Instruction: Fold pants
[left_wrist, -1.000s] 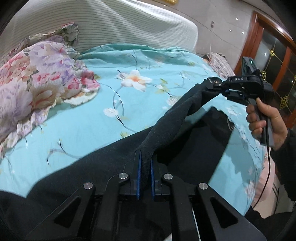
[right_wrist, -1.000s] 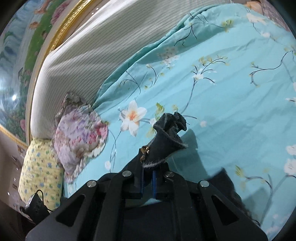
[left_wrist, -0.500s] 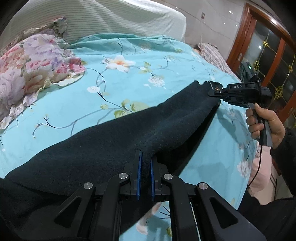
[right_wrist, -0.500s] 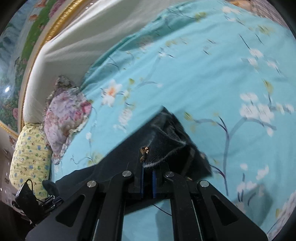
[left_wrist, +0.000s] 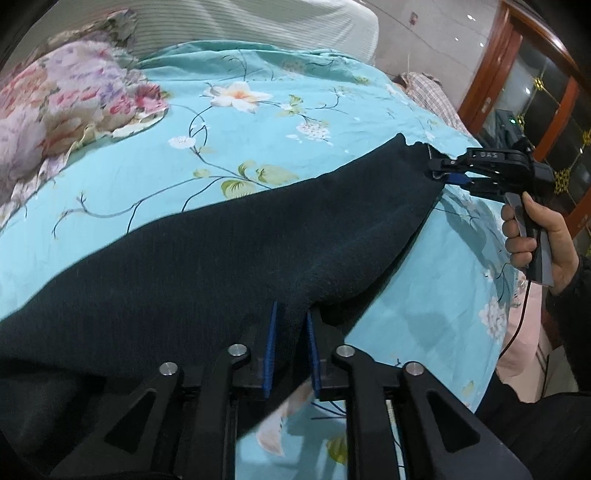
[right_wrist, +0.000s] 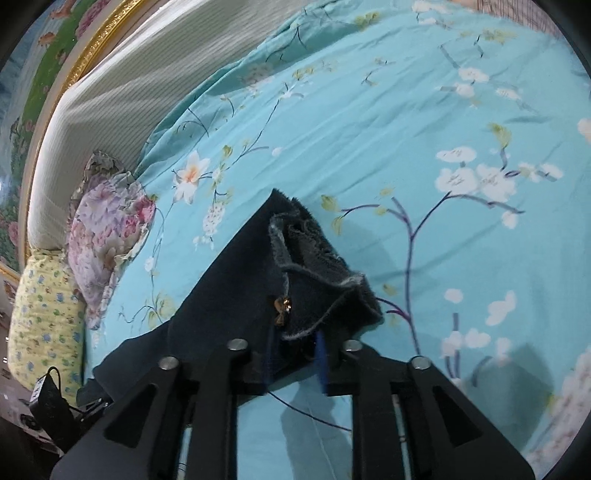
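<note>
One pair of dark, fuzzy-knit pants (left_wrist: 229, 254) lay spread flat across a turquoise bedsheet printed with white blossoms (left_wrist: 258, 147), stretching from the near left toward the far right. The left gripper (left_wrist: 290, 350) sat over their near edge; its jaws had just been opening, blue pads standing apart with fabric loosely between them. The right gripper (right_wrist: 295, 363), held in a person's hand (left_wrist: 535, 240), was at the far right corner, where a frayed hem and small gold charm showed; its jaws had likewise just been opening, cloth slack between the pads. A pink floral pillow (left_wrist: 62, 107) lay far left, near a striped white headboard (left_wrist: 240, 22).
</note>
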